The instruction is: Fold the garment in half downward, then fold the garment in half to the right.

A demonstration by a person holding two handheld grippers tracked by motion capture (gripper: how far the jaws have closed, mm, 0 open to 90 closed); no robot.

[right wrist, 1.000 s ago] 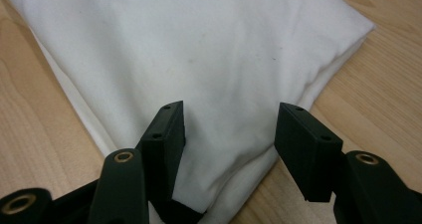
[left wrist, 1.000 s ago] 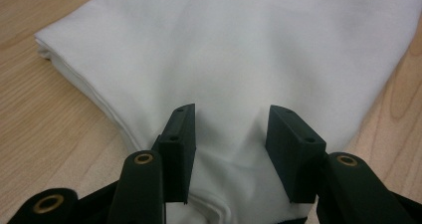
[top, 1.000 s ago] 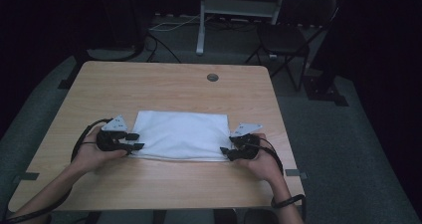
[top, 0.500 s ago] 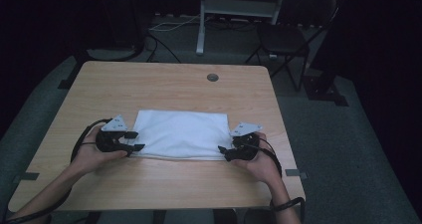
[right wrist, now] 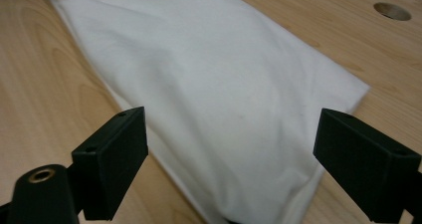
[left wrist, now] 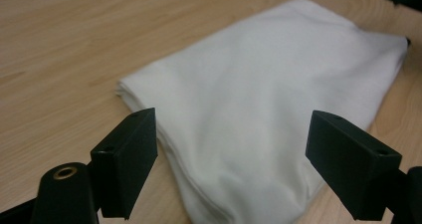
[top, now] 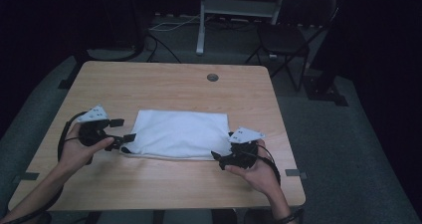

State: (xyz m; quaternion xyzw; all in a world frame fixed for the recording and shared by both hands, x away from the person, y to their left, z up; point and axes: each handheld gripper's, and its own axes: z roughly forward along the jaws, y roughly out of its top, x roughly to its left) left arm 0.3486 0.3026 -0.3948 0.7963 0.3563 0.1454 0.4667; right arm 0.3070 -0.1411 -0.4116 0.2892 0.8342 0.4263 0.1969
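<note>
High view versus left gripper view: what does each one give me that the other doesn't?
High view alone: both hands, the right tool, the whole table with its round hole, a chair behind. Left gripper view alone: the stacked layers along the cloth's near edge, seen between open jaws that have just been opening. Both: the folded white cloth lying flat on the table, and the left tool.

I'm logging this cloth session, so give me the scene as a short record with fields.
Surface: wooden table
Item: folded white cloth, lying flat
Left gripper: jaws just opened, wide, at the cloth's left end, nothing held
Right gripper: jaws just opened, wide, at the cloth's right near corner, nothing held
Other: round hole in the tabletop
</note>
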